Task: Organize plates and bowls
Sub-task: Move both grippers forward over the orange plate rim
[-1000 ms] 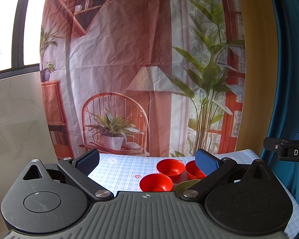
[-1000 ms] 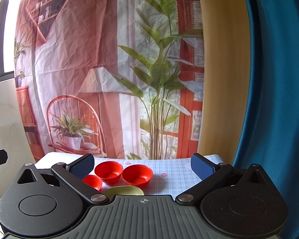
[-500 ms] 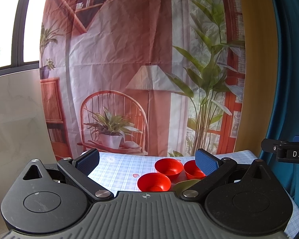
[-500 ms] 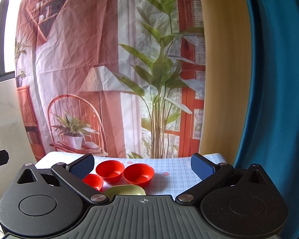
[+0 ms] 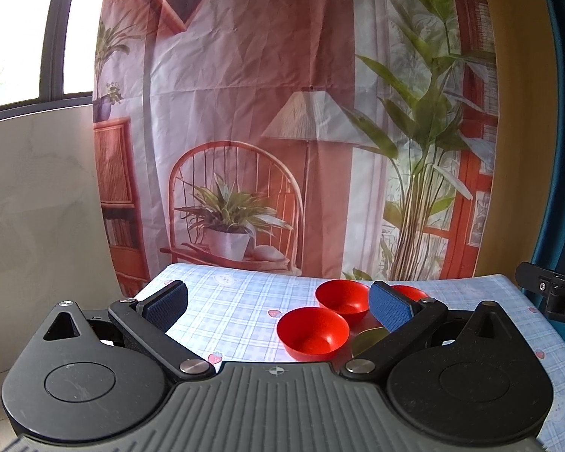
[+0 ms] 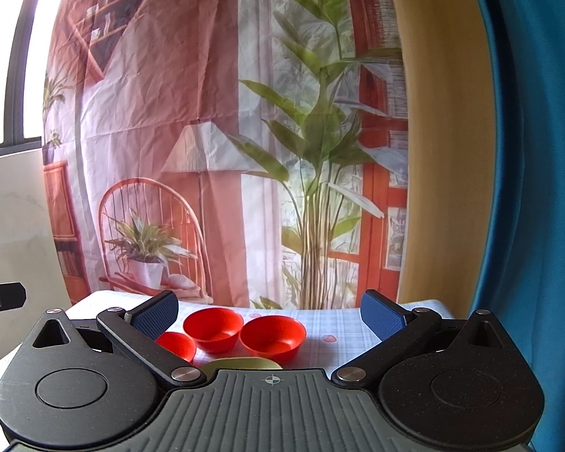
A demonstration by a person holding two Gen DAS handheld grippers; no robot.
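Note:
Three red bowls stand close together on a checked tablecloth (image 5: 237, 301). In the left wrist view the nearest red bowl (image 5: 312, 333) sits just ahead, a second red bowl (image 5: 342, 298) behind it, and a third red bowl (image 5: 410, 293) partly hidden by the right finger. A green dish (image 5: 369, 339) peeks out beside them. My left gripper (image 5: 278, 303) is open and holds nothing. The right wrist view shows the three red bowls (image 6: 273, 337) (image 6: 213, 328) (image 6: 177, 344) and the green dish (image 6: 241, 363) low between the fingers. My right gripper (image 6: 269, 314) hovers open and empty above them.
A printed backdrop (image 5: 282, 113) with a chair, lamp and plants hangs behind the table. A blue curtain (image 6: 527, 188) is at the right, a window (image 5: 26, 37) at the left. The other gripper's black body (image 5: 550, 293) shows at the right edge.
Both views have tilted slightly down, and the bowls sit a little more to the left in the left wrist view. Both grippers stay open.

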